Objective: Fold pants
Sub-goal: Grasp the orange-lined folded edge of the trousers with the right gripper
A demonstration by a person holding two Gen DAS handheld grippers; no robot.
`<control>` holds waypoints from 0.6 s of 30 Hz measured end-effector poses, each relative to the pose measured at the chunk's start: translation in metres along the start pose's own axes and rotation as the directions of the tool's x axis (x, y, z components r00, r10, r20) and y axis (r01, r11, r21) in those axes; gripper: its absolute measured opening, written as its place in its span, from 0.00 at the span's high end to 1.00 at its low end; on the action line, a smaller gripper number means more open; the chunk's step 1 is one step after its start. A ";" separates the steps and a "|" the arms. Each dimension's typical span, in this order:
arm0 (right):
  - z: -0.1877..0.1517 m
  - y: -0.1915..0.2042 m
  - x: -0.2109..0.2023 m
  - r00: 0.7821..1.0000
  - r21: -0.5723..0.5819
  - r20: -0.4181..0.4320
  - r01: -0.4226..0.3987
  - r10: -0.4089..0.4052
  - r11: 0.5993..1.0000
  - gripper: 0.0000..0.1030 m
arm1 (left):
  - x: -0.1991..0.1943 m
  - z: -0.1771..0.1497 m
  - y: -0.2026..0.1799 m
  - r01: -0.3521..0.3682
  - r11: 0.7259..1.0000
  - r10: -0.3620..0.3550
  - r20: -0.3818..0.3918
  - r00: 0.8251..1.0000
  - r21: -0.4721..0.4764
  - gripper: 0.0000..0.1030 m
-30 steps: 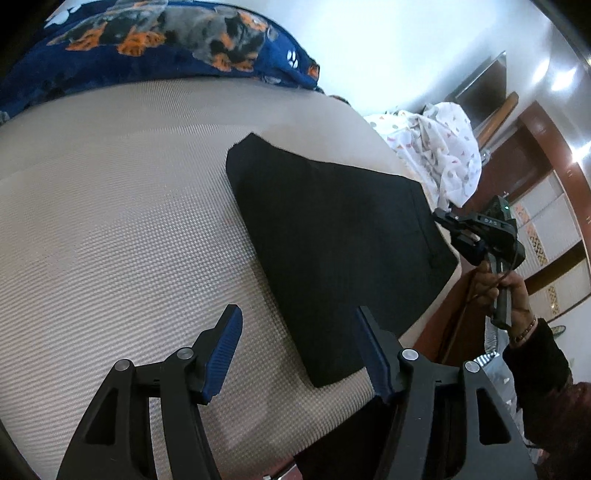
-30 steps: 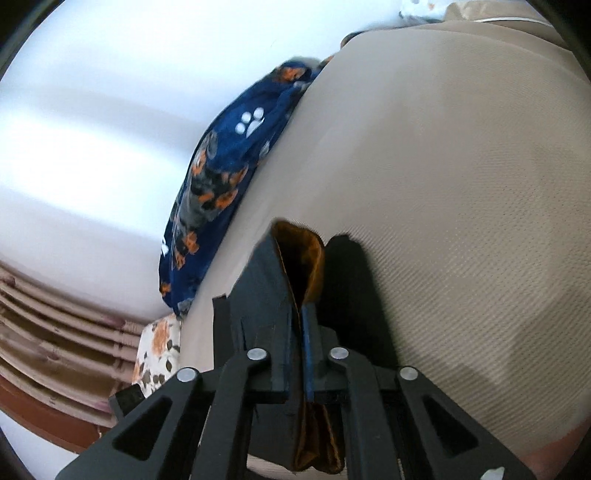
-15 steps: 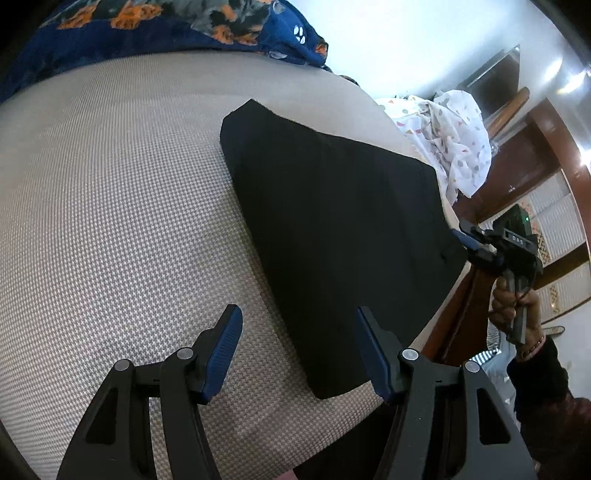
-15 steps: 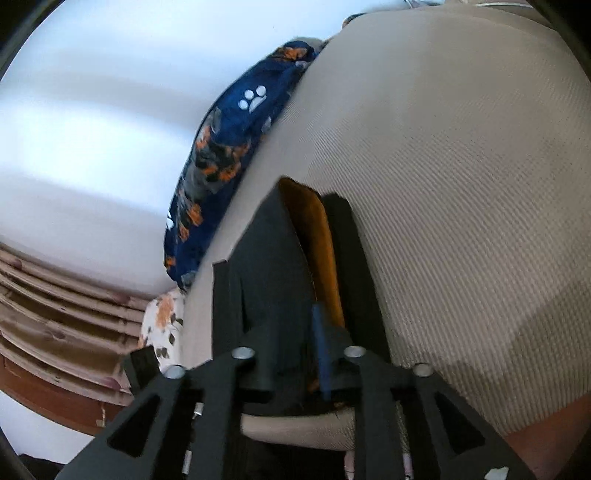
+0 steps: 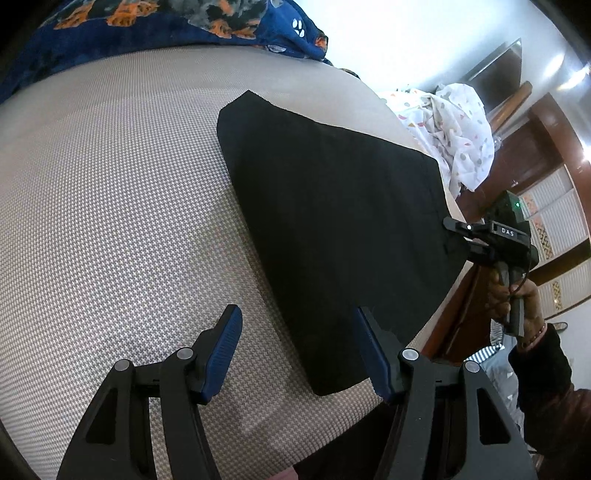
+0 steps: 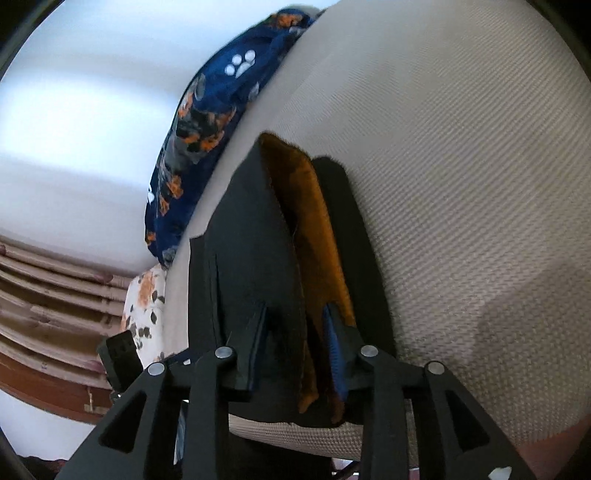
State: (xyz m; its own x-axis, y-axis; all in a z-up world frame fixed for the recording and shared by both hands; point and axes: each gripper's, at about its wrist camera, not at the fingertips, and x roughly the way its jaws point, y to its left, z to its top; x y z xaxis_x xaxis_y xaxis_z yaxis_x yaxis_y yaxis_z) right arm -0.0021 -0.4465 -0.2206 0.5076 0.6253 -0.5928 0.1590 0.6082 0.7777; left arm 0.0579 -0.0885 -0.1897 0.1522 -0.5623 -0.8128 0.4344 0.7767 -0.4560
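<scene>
The pants [image 5: 332, 221] are laid folded and flat on the beige bed [image 5: 110, 203], as one black slab; in the left view the long axis is seen to run from the corner near the left gripper [image 5: 297, 354] up and away toward the blue blanket [image 5: 166, 22], the slab widening toward the bed's edge on the right. In the right view the same pants [image 6: 251, 258] are seen end-on along their length, pointing toward the blanket [image 6: 207, 122]; an orange lining [image 6: 314, 236] is exposed between two black layers.

The left gripper is held with its jaws wide apart and nothing clasped — the near corner of the pants lies below the gap, just beside the right finger [image 5: 369, 354]. The right gripper [image 6: 295, 347] has just been opening; cloth is still between its jaws, but the pads are no longer seen to press on it.

The right gripper [image 5: 487, 240] is also seen in the left view at the pants' edge by the bed's side, its handle held in a hand [image 5: 517, 295]; its fingertips are lost against the black cloth there. The pants' near end is cut off behind the right gripper's body; whether the waistband or the hems lie toward the blanket cannot be told.
</scene>
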 end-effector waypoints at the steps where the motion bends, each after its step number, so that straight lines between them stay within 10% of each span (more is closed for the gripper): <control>1: 0.000 0.002 0.002 1.000 -0.005 0.000 0.010 -0.010 1.000 0.78 | 0.001 0.000 0.000 0.000 1.000 0.000 -0.002 1.000 -0.004 0.39; 5: 0.001 0.013 0.001 0.999 -0.062 0.020 0.042 -0.041 0.997 0.91 | 0.000 -0.001 -0.001 -0.003 1.000 0.003 -0.003 1.000 -0.005 0.39; 18: -0.001 -0.010 -0.021 0.997 -0.016 0.078 -0.028 0.029 0.999 0.87 | 0.007 0.010 -0.005 -0.010 1.000 0.010 0.003 1.000 0.023 0.38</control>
State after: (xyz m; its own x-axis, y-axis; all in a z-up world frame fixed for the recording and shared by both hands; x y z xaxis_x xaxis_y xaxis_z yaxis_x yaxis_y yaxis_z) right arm -0.0151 -0.4656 -0.2156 0.5768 0.6025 -0.5516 0.1314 0.5980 0.7906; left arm 0.0655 -0.0997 -0.1895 0.1593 -0.5556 -0.8160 0.4535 0.7754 -0.4394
